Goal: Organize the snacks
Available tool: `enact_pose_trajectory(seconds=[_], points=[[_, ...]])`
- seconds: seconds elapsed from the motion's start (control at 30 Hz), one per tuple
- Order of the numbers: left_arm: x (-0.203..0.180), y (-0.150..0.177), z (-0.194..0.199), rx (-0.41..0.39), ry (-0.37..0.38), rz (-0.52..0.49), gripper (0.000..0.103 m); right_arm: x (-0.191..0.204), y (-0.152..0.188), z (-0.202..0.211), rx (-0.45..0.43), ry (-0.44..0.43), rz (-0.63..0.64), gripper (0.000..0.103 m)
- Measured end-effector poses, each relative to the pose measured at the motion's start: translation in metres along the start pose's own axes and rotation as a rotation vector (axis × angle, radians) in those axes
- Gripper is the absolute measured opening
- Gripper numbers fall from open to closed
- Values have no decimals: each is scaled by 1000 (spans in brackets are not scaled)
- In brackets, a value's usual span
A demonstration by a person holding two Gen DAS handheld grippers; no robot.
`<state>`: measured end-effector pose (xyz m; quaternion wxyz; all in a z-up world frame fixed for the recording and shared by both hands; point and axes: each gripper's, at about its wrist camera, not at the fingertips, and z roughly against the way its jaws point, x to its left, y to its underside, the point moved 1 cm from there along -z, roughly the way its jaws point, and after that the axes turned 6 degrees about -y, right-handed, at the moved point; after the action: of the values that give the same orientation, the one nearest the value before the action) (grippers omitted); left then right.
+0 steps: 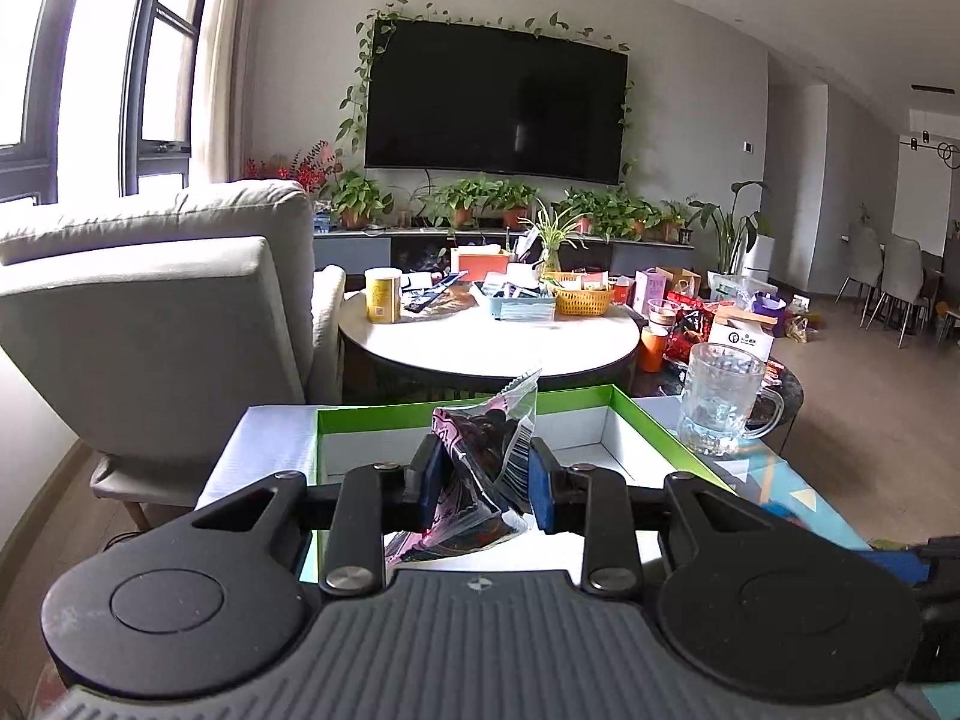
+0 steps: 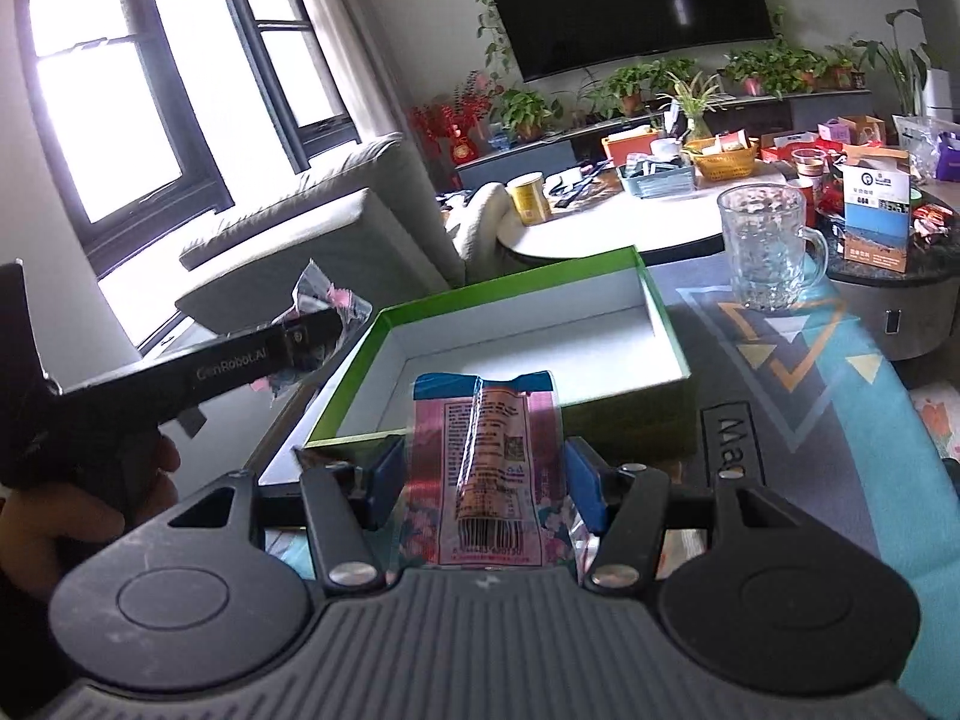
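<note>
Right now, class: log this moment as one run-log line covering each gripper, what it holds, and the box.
left gripper: shut on dark snack packet | right gripper: shut on pink snack packet | green box: open, looks empty

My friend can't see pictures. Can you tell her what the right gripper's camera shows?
The right gripper holds a pink snack packet in front of an open green box, white inside. On the left, the left gripper holds a crinkly snack bag; a glass mug stands behind the box.
</note>
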<state>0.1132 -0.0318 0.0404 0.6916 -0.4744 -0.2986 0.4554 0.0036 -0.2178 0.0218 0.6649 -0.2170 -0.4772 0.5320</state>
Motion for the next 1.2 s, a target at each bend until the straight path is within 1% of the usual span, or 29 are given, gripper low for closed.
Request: enact_pose_trajectory(seconds=[0.3, 0.47, 0.63, 0.73, 0.9, 1.0, 1.07, 1.13, 1.2], points=[[5, -2, -36, 38, -10, -1, 28, -8, -32, -26, -38, -5, -7, 53], [3, 3, -61, 87, -1, 1, 28, -13, -36, -39, -32, 5, -9, 53], [2, 8, -79, 126, 8, -1, 28, -19, -39, -49, -24, 14, -20, 53], [3, 12, -86, 146, 8, -8, 29, -21, -42, -56, -19, 21, -22, 53], [3, 17, -92, 185, -15, -22, 32, -23, -48, -66, -20, 28, -26, 53], [4, 17, -88, 176, -21, -30, 36, -23, -50, -71, -24, 36, -18, 53], [3, 16, -82, 142, -28, -43, 44, -24, -52, -76, -25, 41, -18, 53], [1, 12, -77, 120, -32, -61, 47, -25, -53, -82, -20, 43, -21, 53], [1, 10, -74, 107, -29, -61, 47, -27, -54, -87, -13, 45, -26, 53]])
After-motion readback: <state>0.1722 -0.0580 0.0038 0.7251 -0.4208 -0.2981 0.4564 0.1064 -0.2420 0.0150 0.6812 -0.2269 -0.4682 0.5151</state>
